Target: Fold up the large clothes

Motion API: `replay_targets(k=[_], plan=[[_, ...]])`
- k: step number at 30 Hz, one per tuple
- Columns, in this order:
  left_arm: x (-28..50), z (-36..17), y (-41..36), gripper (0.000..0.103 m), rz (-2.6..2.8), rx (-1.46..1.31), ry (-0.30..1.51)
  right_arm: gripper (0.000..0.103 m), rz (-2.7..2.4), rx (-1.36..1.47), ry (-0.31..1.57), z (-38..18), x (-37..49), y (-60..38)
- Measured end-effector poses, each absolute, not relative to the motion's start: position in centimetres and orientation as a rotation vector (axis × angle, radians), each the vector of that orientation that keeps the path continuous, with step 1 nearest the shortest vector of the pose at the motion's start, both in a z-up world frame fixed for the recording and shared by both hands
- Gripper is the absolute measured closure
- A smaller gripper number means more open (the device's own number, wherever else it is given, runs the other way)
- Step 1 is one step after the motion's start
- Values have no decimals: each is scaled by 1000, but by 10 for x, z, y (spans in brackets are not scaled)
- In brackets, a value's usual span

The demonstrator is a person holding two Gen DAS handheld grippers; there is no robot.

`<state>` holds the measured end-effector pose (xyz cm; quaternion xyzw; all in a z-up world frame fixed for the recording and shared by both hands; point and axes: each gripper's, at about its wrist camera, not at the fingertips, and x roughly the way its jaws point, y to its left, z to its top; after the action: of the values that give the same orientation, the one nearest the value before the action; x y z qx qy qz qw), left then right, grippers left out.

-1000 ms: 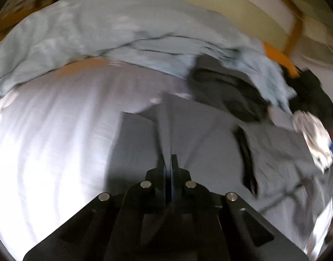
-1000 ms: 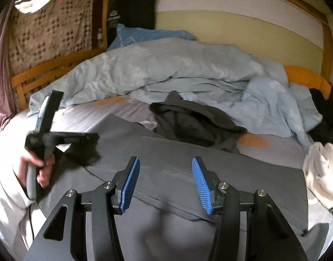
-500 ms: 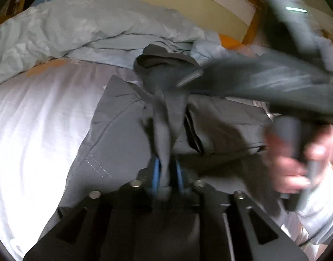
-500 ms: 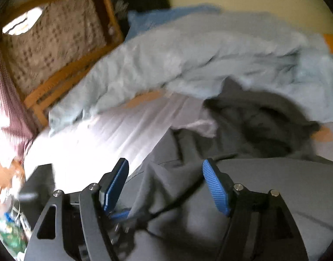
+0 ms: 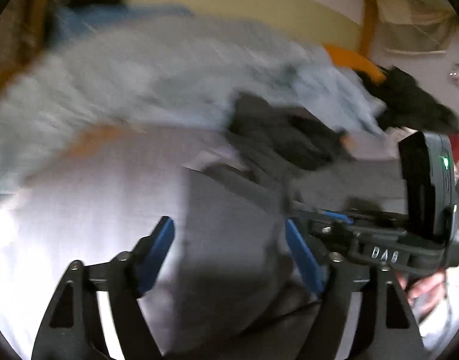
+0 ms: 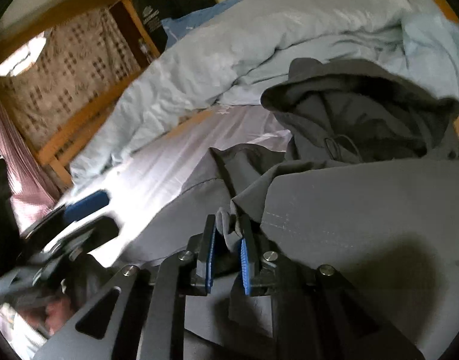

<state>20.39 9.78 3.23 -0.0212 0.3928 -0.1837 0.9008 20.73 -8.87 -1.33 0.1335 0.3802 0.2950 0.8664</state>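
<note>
White sheet (image 6: 175, 162) carries the grey jacket (image 6: 364, 210) at centre frame, partly folded, hood loose. Right gripper (image 6: 227, 240) has just closed on its edge; left gripper (image 5: 229, 249) has just opened, empty.

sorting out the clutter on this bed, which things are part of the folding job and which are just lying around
In the job:
- grey hooded jacket, spread on the sheet
- right gripper, jaws just closed on a fold of it
- left gripper, jaws just opened, gripping nothing

Lying about:
- light blue duvet, bunched behind
- white bedsheet
- black garment
- orange pillow
</note>
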Motion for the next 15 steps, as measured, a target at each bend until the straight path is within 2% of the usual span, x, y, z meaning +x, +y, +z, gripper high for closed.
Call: replay_targets(k=[2, 4, 6, 7, 8, 9, 11, 15], plan=[[235, 15, 92, 23, -400, -75, 958, 88, 622, 307, 794, -13, 208, -92], [250, 0, 84, 23, -350, -19, 1015, 83, 603, 343, 783, -12, 210, -98], [258, -16, 79, 28, -274, 40, 1057, 72, 555, 405, 740, -8, 208, -114], [259, -21, 80, 39, -253, 41, 1065, 62, 544, 426, 717, -4, 205, -122], [258, -21, 84, 58, -210, 33, 1050, 56, 542, 441, 701, 0, 202, -129], [256, -19, 89, 67, -172, 22, 1025, 49, 556, 488, 660, 7, 196, -143], [249, -7, 100, 89, -102, 5, 922, 48, 609, 553, 602, 20, 184, -167], [245, 8, 137, 96, -36, -95, 850, 48, 577, 508, 550, 42, 161, -206]])
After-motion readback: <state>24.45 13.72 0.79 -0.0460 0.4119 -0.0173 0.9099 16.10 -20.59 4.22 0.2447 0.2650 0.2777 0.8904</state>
